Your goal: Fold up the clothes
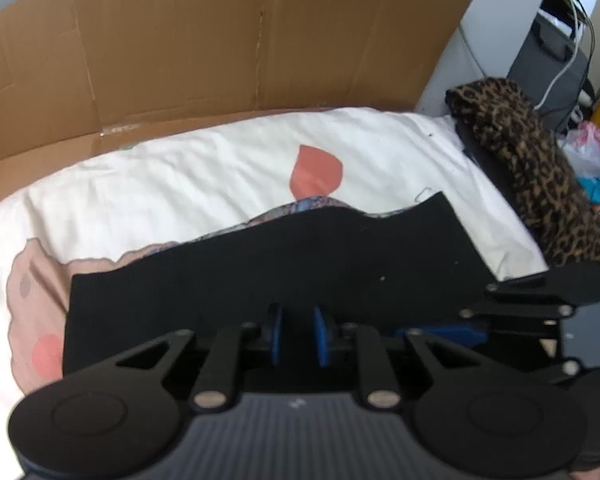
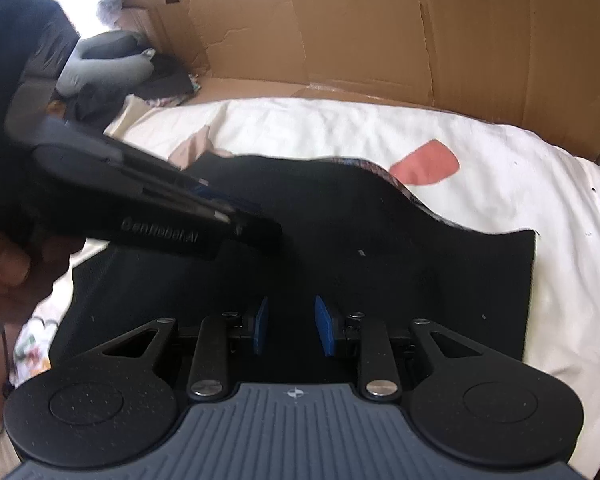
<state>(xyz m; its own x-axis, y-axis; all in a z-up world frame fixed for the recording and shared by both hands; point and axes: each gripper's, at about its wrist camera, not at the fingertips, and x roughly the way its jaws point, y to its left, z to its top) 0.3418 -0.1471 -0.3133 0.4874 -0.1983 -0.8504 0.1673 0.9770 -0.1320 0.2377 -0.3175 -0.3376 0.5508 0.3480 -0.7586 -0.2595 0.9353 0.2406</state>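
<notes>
Two grippers over a black garment on a bed.

The left gripper [image 1: 298, 334] has its blue pads narrowly apart, the right gripper [image 2: 291, 330] wider apart; neither seems to pinch cloth, though the dark fabric blurs this. Beneath both, the black garment [image 1: 284, 256] lies flat on the white bedsheet [image 1: 188, 172]. A leopard-print cloth [image 1: 536, 168] is heaped at the bed's edge, cardboard [image 1: 220, 48] behind.

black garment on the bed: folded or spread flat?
Folded, at least once. The black garment lies doubled over, its patterned underside peeking out along the far edge, on the white sheet. Further folds: cannot tell.
</notes>
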